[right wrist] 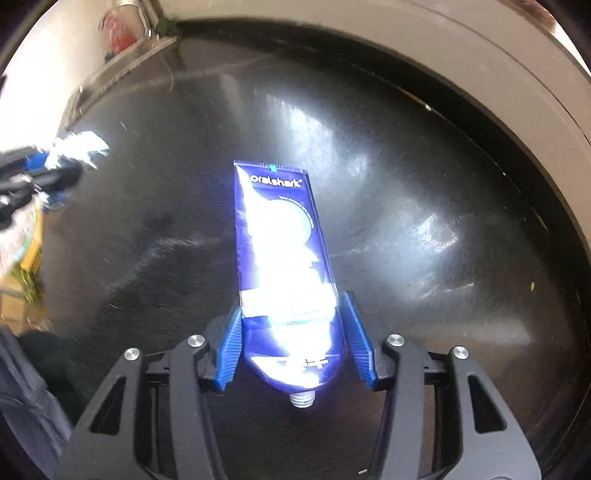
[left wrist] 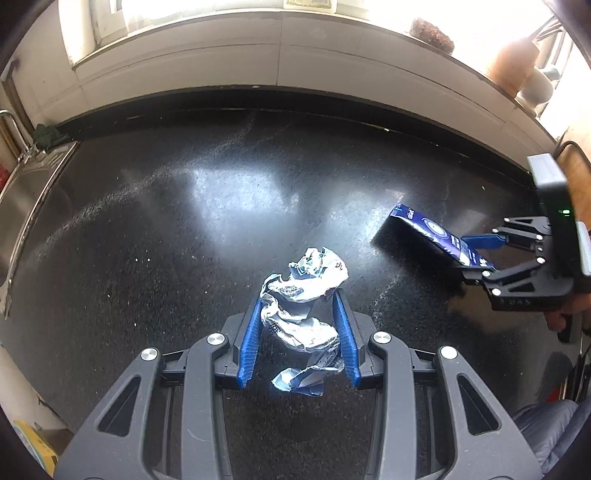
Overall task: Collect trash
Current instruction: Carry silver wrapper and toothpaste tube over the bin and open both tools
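Note:
A crumpled silver and blue wrapper [left wrist: 301,314] sits between the blue fingers of my left gripper [left wrist: 299,301], which is shut on it above the black countertop [left wrist: 184,221]. A blue toothpaste tube [right wrist: 280,266], uncapped, with its neck toward the camera, is held between the fingers of my right gripper [right wrist: 291,306]. In the left wrist view the right gripper [left wrist: 476,254] holds the tube [left wrist: 432,236] at the right. In the right wrist view the left gripper [right wrist: 40,166] with the wrapper shows blurred at the far left.
A steel sink [left wrist: 26,199] lies at the left end of the counter. A pale tiled wall and window sill [left wrist: 280,55] run along the back, with a brown brush [left wrist: 432,31] and pots [left wrist: 517,66] on the sill. A yellow box [right wrist: 29,251] is off the counter's edge.

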A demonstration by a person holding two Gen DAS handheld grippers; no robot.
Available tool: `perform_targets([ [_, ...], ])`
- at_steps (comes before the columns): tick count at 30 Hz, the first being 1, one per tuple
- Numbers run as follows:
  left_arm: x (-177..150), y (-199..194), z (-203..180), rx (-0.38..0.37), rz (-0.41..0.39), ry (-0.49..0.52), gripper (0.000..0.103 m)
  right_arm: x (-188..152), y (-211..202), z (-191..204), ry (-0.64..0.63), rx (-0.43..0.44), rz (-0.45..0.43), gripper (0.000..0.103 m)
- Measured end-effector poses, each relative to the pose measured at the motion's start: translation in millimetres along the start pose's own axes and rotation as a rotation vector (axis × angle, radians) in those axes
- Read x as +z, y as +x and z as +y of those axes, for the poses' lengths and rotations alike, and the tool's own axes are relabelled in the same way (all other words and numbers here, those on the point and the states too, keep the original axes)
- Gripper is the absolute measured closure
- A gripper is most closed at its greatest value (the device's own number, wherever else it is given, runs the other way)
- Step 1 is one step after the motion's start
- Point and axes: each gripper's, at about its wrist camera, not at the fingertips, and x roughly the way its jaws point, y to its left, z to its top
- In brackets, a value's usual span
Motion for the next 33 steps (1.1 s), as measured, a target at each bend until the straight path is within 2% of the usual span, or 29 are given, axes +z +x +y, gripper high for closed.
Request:
perform_targets([
  [3, 3, -3, -2, -0.005, -0.007, 0.014, 0.066, 0, -17, 10, 0.007, 0.017, -0.036, 0.052],
  [10, 1, -10, 9, 0.001, -0.025, 0.002, 0.066, 27, -29, 49, -0.035, 0.031, -0.071, 0.052],
  [13, -7, -20, 25, 0.025, -0.045, -0.032, 0.066, 47, -37, 80, -0.093, 0.052, -0.083, 0.052],
  [16, -23, -37, 53, 0.079, -0.074, -0.099, 0.066, 72, -37, 122, -0.170, 0.091, -0.093, 0.052],
  [19, -49, -58, 89, 0.146, -0.099, -0.186, 0.066, 95, -32, 179, -0.268, 0.153, -0.093, 0.052],
  [24, -118, -99, 155, 0.279, -0.132, -0.373, 0.066, 122, -16, 283, -0.432, 0.283, -0.062, 0.052],
  [29, -204, -130, 208, 0.386, -0.132, -0.604, 0.066, 128, 12, 395, -0.574, 0.437, 0.042, 0.052],
  [33, -262, -136, 239, 0.445, -0.114, -0.764, 0.066, 121, 37, 473, -0.666, 0.494, 0.125, 0.052],
])
